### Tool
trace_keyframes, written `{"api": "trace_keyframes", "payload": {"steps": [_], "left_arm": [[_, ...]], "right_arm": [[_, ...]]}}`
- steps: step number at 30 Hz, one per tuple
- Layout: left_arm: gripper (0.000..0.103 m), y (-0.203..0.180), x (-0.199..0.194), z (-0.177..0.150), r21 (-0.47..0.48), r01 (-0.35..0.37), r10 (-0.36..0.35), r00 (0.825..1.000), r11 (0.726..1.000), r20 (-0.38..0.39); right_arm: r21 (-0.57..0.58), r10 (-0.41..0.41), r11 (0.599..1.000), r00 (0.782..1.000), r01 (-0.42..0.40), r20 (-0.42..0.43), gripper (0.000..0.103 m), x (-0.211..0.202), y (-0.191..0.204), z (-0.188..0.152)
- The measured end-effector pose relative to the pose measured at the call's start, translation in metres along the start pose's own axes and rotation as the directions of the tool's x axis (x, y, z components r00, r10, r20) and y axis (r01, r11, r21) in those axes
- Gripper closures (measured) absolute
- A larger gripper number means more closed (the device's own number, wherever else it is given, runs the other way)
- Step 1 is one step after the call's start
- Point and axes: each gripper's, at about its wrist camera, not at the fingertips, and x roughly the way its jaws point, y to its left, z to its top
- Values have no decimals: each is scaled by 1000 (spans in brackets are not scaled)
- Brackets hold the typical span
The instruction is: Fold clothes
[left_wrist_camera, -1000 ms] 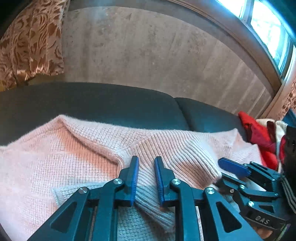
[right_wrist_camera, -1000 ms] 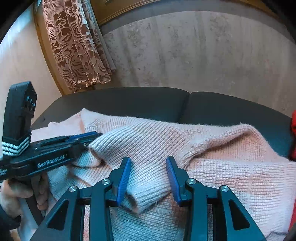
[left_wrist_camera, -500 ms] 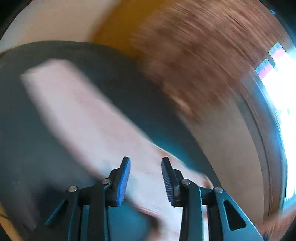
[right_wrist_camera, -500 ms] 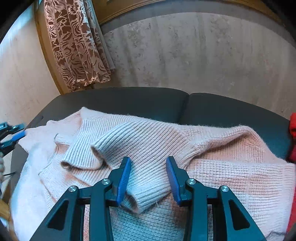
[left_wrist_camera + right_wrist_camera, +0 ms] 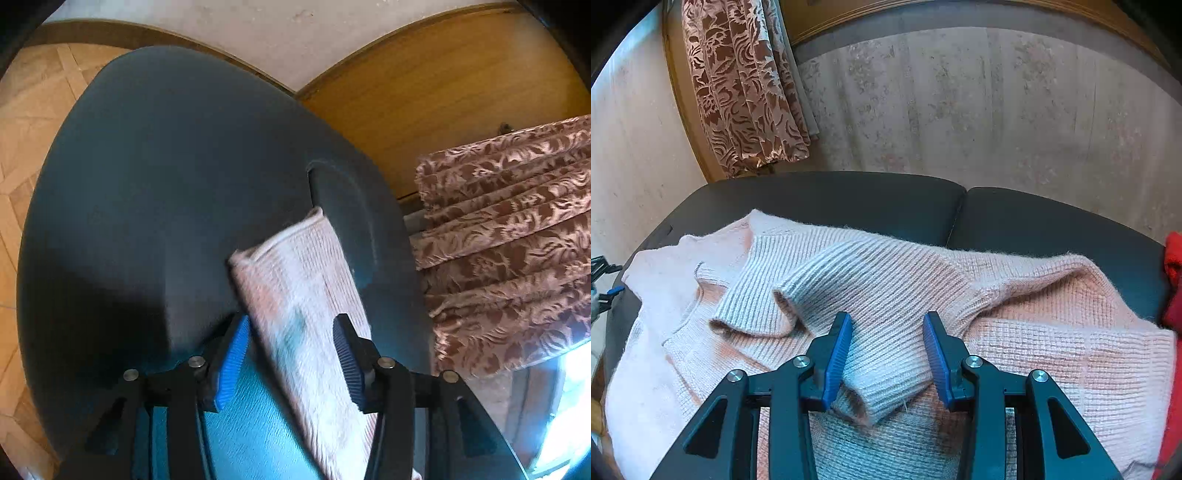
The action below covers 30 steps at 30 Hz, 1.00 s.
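A soft, floppy pink sweater point(image 5: 1015, 332) is spread on a sofa point(image 5: 849, 199), its cuff point(image 5: 886, 384) best pinched, between the parted right gripper point(image 5: 886, 354); the left gripper point(image 5: 291, 354) is spread too.

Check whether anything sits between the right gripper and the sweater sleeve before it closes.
Nothing visible does. The right gripper is open, and the pink sweater's ribbed sleeve cuff already lies directly between its fingers, with no other item over it.
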Motion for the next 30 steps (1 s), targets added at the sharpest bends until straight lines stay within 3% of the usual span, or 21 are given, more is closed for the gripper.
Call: {"api": "trace_keyframes", "payload": {"steps": [2,4,5,6,9,11,14,18,22,24,30], "left_arm": [[54,-11,6,1,57,-62,62,998,996,0],[92,-20,11,1,96,-133,133,991,986,7],[99,-20,14,1,83,-141,141,990,987,-3],[99,-20,17,1,68,-147,148,989,987,-12],[99,-32,7,-6,46,-66,65,998,997,24],[99,-59,1,-18,103,23,-25,999,994,21],[99,-107,-9,-43,183,164,-163,986,969,-24],[99,-181,-30,-100,347,336,-309,942,875,-132],[99,-244,-39,-190,506,450,-344,892,736,-293],[99,-262,-34,-242,543,493,-330,866,679,-375],[99,-267,13,-366,635,496,-150,842,593,-518]], "right_arm": [[4,5,1000,1000,-5,0,61,0,-1,0],[9,11,1000,1000,-11,1,61,0,-2,0],[11,14,1000,1000,-14,1,61,0,-3,0],[13,16,1000,1000,-17,1,61,0,-4,0],[16,22,1000,1000,-22,1,61,0,-5,0],[18,24,1000,1000,-24,2,61,1,-5,0],[20,23,1000,1000,-23,2,61,1,-5,0],[18,24,1000,1000,-24,2,61,1,-5,0],[30,45,999,999,-45,6,60,0,-7,0],[37,57,998,998,-57,8,59,-1,-9,-1],[47,91,995,996,-92,12,52,-1,-10,-2]]}}
